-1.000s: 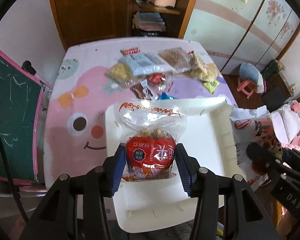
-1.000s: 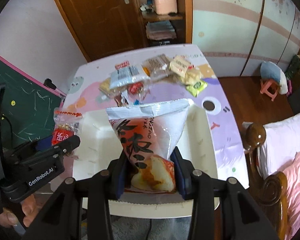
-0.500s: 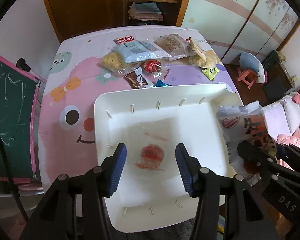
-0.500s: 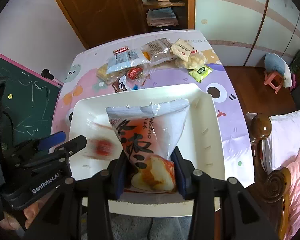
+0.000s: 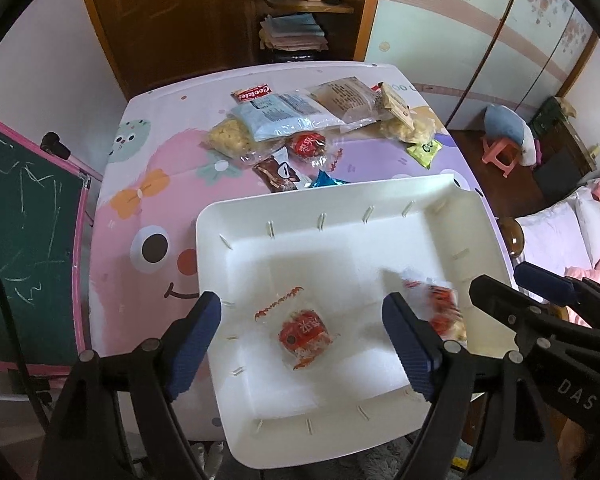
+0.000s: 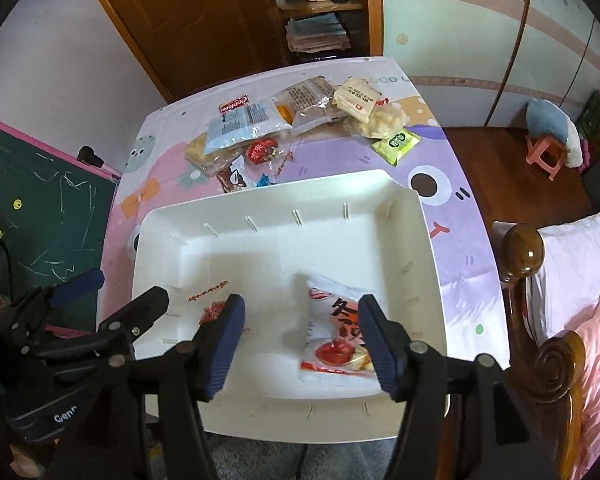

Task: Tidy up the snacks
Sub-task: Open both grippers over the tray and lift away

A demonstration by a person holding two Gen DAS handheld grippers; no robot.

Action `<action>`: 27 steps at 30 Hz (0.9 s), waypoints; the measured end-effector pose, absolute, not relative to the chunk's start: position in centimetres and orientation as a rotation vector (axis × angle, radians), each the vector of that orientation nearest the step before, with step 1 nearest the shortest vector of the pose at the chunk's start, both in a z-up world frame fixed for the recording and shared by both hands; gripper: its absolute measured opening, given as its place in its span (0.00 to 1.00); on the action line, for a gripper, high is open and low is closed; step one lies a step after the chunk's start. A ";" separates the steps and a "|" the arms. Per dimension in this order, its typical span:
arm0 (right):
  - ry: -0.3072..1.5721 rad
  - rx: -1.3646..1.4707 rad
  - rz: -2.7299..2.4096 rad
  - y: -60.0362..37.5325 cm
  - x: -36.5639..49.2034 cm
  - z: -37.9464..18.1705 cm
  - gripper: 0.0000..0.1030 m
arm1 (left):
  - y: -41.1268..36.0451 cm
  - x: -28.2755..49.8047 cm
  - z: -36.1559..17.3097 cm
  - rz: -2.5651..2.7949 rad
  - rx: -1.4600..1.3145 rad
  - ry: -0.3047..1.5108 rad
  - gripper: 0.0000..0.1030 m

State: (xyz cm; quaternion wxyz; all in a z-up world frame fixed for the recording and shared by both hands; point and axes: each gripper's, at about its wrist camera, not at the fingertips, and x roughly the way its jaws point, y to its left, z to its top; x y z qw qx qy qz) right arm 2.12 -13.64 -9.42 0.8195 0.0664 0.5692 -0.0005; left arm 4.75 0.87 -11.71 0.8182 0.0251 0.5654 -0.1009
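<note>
A second ago each gripper clamped a snack above the white plastic tray point(image 5: 476, 216). Both jaws have just been opening. The small clear packet with a red label point(image 5: 303, 334) now lies on the tray floor beneath the left gripper point(image 5: 304, 344), free of its pads. The white-and-orange snack bag point(image 6: 336, 332) has dropped flat beside the right gripper point(image 6: 302, 350).

A small clear packet with a red centre point(image 5: 303, 334) lies flat in my white tray point(image 5: 340, 216). A bigger white-and-orange bag point(image 6: 338, 334) lies flat beside it, apart
</note>
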 end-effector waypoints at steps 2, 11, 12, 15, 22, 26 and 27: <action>1.208 0.138 -0.001 -13.6 2.2 -9.3 0.58 | 0.9 4.8 -11.6 -0.212 0.057 1.200 0.80; 1.189 0.146 -0.006 -13.7 2.4 -8.8 0.58 | 0.9 5.0 -10.7 -0.212 0.069 1.180 0.80; 1.182 0.149 -0.010 -13.8 2.4 -8.7 0.58 | 0.9 5.0 -10.4 -0.215 0.071 1.170 0.80; 1.166 0.152 -0.024 -13.9 2.6 -8.5 0.58 | 0.9 5.1 -10.0 -0.236 0.068 1.154 0.80; 1.149 0.158 -0.039 -14.0 2.9 -8.4 0.58 | 0.8 5.1 -9.4 -0.258 0.073 1.138 0.80; 1.138 0.156 -0.042 -13.9 3.0 -8.2 0.58 | 0.9 5.3 -9.2 -0.256 0.078 1.133 0.83; 1.137 0.157 -0.044 -13.9 3.0 -8.1 0.58 | 0.9 5.4 -9.2 -0.255 0.076 1.137 0.84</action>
